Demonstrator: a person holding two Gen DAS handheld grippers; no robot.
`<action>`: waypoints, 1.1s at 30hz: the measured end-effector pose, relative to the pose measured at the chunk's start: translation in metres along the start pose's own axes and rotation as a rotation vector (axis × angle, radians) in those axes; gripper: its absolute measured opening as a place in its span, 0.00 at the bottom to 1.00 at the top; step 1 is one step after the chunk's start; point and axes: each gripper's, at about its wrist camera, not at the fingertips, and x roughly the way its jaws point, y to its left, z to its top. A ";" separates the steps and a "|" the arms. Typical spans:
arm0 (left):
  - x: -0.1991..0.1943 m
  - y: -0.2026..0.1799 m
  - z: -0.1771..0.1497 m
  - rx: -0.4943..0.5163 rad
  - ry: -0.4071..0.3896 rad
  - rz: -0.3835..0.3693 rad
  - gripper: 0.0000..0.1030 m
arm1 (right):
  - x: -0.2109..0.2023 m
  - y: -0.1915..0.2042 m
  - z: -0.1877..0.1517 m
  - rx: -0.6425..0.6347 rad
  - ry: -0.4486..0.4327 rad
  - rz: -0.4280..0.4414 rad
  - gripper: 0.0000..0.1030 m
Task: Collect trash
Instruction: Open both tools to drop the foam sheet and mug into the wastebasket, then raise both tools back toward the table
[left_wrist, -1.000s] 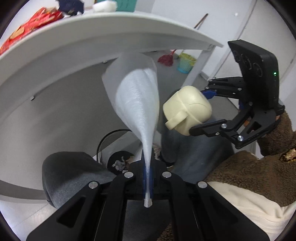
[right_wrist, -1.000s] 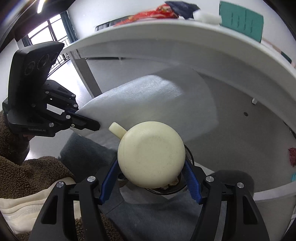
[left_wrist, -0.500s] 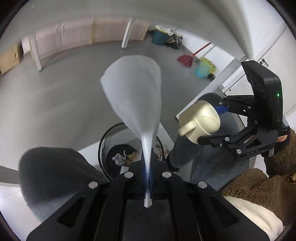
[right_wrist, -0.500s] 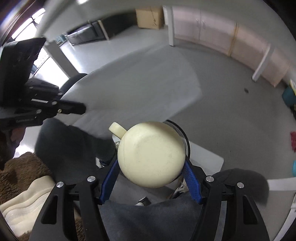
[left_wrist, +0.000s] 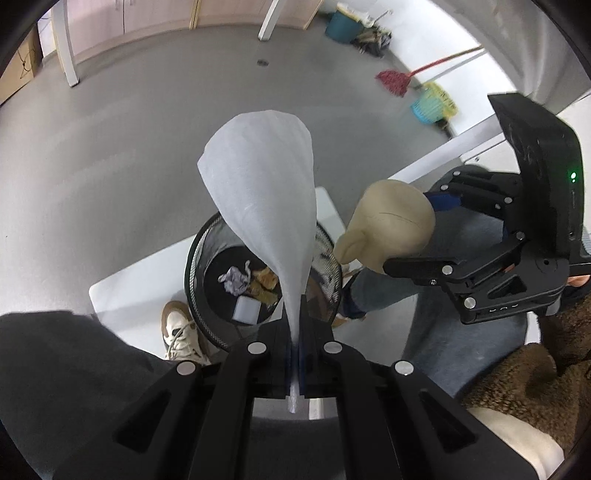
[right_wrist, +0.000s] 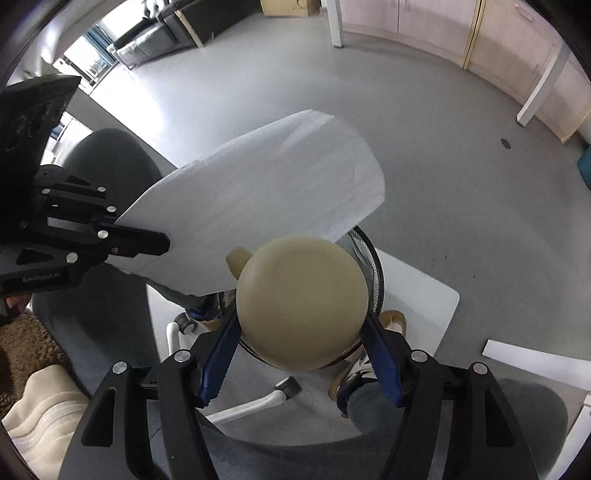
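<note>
Trash fills both tongs: the left tongs (left_wrist: 295, 354) are pressed together on the edge of a thin white foam sheet (left_wrist: 266, 192), which fans out ahead of them, and the right tongs (right_wrist: 301, 354) pinch a cream, rounded container (right_wrist: 301, 302) between their blue pads (right_wrist: 218, 362), spread about as wide as the container itself. A small stub sticks out of the container's side.

Below both stands a black wire-mesh wastebasket (left_wrist: 207, 240) on a white mat (left_wrist: 129, 291) laid over the grey floor (left_wrist: 129, 129). Inside it lie a crumpled grey paper ball (left_wrist: 233, 279), some brownish scraps (left_wrist: 264, 282) and a small white square (left_wrist: 246, 310). From the left wrist, the foam sheet crosses over the basket's right rim – the container hangs just to the right of that rim, apart from the sheet. From the right wrist, the container covers most of the basket, and the sheet spreads out to its upper left.

A pale sneaker (left_wrist: 181, 328) rests on the floor just beside the basket. Farther off against the wall lean a red mop (left_wrist: 393, 81) and a teal bucket (left_wrist: 341, 26).
</note>
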 end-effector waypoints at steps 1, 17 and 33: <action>0.005 0.000 0.002 -0.006 0.017 0.006 0.03 | 0.003 -0.002 0.001 0.003 0.010 0.004 0.66; 0.052 -0.001 0.010 0.022 0.170 0.011 0.88 | 0.041 -0.025 0.006 0.039 0.077 0.013 0.79; 0.015 -0.015 0.000 0.100 0.060 -0.018 0.96 | -0.009 -0.012 -0.004 0.002 0.011 -0.008 0.97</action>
